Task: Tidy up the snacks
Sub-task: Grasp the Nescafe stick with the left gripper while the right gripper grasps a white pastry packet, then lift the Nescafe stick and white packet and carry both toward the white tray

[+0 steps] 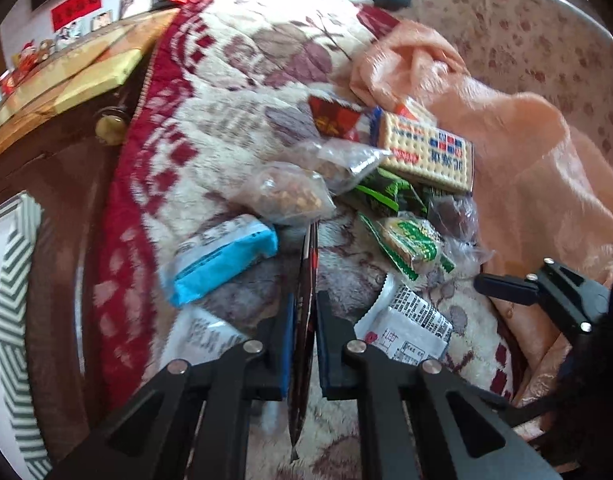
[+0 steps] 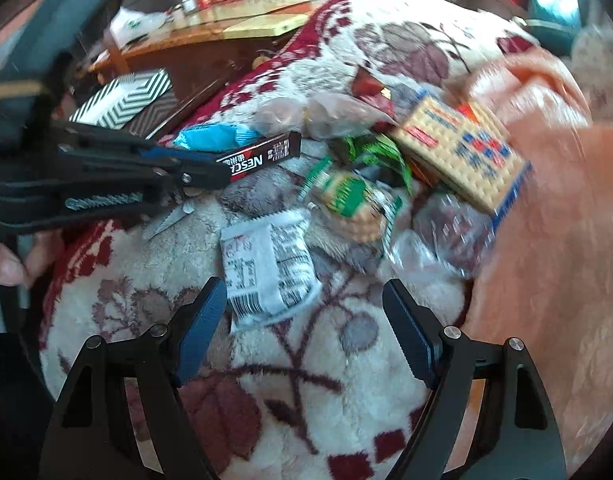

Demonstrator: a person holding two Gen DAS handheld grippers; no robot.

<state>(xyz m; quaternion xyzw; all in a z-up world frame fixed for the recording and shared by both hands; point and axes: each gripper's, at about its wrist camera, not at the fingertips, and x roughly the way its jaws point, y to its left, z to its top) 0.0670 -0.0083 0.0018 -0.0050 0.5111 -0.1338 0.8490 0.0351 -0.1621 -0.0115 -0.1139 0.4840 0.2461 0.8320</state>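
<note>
Left wrist view: the left gripper (image 1: 304, 344) has its fingers (image 1: 284, 344) closed narrow on a dark coffee sachet (image 1: 305, 320), seen edge-on. Ahead on the floral blanket (image 1: 234, 60) lie a blue packet (image 1: 226, 260), a clear bag of nuts (image 1: 290, 196), a cracker pack (image 1: 426, 152), a green biscuit packet (image 1: 412, 244) and a white sachet (image 1: 410, 328). A peach cloth (image 1: 506, 128) crowds the blanket's right side. The right gripper's tip (image 1: 506, 284) shows at the right.

Right wrist view: only here does the sachet (image 2: 262, 158) show its face, reading "NESCA", held above the blanket (image 2: 346, 360) near its left edge beside the blue packet (image 2: 214, 138). The right gripper (image 2: 304, 328) hovers with fingers (image 2: 204, 320) spread wide, the white sachet (image 2: 270, 268) just ahead between them. A thumb (image 2: 4, 262) grips the left tool (image 2: 126, 168). A wooden cabinet (image 2: 210, 48) stands beyond.
</note>
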